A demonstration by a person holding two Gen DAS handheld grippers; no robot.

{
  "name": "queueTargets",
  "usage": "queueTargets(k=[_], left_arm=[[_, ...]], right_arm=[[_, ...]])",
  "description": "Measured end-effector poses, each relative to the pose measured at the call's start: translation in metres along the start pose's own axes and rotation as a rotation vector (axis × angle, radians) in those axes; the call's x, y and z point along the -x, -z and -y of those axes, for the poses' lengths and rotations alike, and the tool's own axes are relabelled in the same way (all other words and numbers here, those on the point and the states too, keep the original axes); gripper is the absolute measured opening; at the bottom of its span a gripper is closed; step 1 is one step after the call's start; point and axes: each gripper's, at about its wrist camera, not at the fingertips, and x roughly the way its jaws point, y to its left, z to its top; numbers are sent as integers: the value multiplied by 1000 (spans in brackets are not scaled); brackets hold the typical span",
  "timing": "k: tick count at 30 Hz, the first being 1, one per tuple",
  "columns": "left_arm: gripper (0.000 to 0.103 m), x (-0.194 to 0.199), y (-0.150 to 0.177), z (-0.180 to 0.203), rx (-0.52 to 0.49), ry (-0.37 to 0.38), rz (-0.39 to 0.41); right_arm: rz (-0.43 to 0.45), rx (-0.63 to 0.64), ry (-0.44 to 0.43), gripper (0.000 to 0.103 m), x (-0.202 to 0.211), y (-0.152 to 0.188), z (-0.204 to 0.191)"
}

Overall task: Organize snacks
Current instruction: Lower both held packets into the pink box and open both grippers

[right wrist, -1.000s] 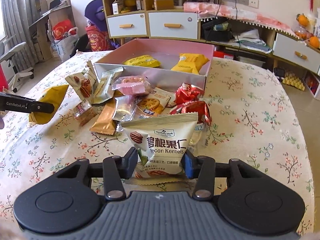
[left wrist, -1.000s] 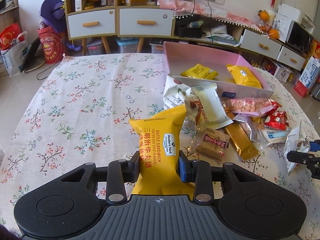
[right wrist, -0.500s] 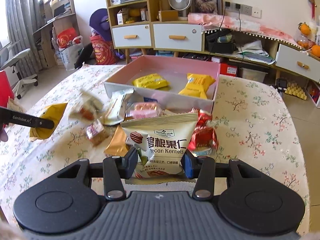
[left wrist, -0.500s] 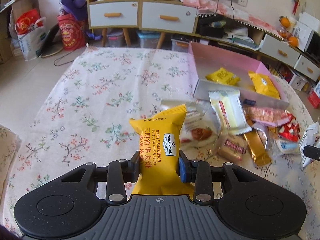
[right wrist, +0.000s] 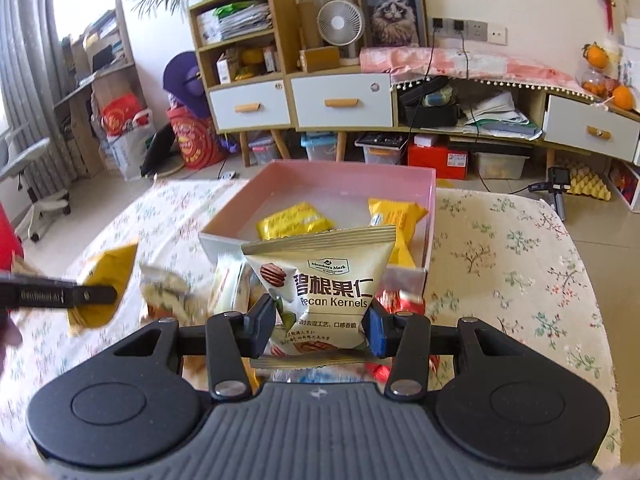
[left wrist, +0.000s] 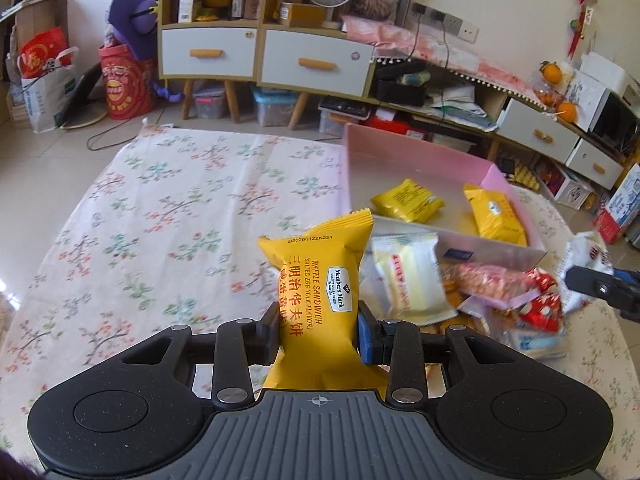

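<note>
The yellow waffle sandwich packet [left wrist: 320, 280] stands upright between the pads of the left gripper [left wrist: 319, 326], pinched about its lower half, held clear of the floral tablecloth [left wrist: 168, 216]. A second ago it hung lower and closer to the snack heap; now more floor and cabinet show beyond the table's far edge, and the heap sits below and to the right of the packet. The grip itself has not changed: jaws narrowly apart, squeezing the wrapper.

The pale pecan kernels packet [right wrist: 320, 284] is clamped the same way in the right gripper [right wrist: 320, 326], pads pressing its lower corners. Earlier this packet hung over the heap with the box well beyond; now its top edge overlaps the near wall of the pink box [right wrist: 248, 208], so the gripper has risen and come closer to the box.

Inside the box lie two yellow snack packets, one flat [left wrist: 406, 200] and one [left wrist: 494, 216] against the right wall, as before. The loose heap stays on the cloth against the box's near wall: a white-and-cream wafer packet [left wrist: 408, 280], a pink packet [left wrist: 488, 280] and red-wrapped sweets [left wrist: 540, 312], partly blurred. In the right wrist view, the left gripper's finger [right wrist: 60, 294] crosses the left edge with its yellow packet.
</note>
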Motion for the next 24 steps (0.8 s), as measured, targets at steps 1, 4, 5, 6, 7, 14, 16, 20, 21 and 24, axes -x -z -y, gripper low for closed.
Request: queueTargets(k=[1,4,5,6,7,14,16,20,21,24], left_arm=[[34,-2,-1,3,1,5,0],[34,-11,-8,10,1,20,0],[34,-13,-10,13,2,24,1],[34,-15,-12,15,4,28,2],[34,-17,-15,17,8,32,4],[34,-33,-34,30,11,32,16],[34,-40,-41,34,6,38,21],[34,-55,-58,45,-39,61,51],[34,-60,-63,48,-53,66,58],[34,-78,-77,55,-85,83,63]], right_arm=[[2,-10,-1,43,-3,-2,1],[6,-37,-1,43,-11,-7,3],[5,-45,0,43,-15,-10,4],[4,-51,-1,43,-17,-11,5],[5,-57,-2,43,-20,-13,5],[14,-111,-9,43,-37,-23,8],[17,-121,-8,43,-43,-25,7],[25,-171,2,44,-53,-30,9],[28,-186,4,44,-55,-32,10],[37,-219,3,44,-63,-34,12]])
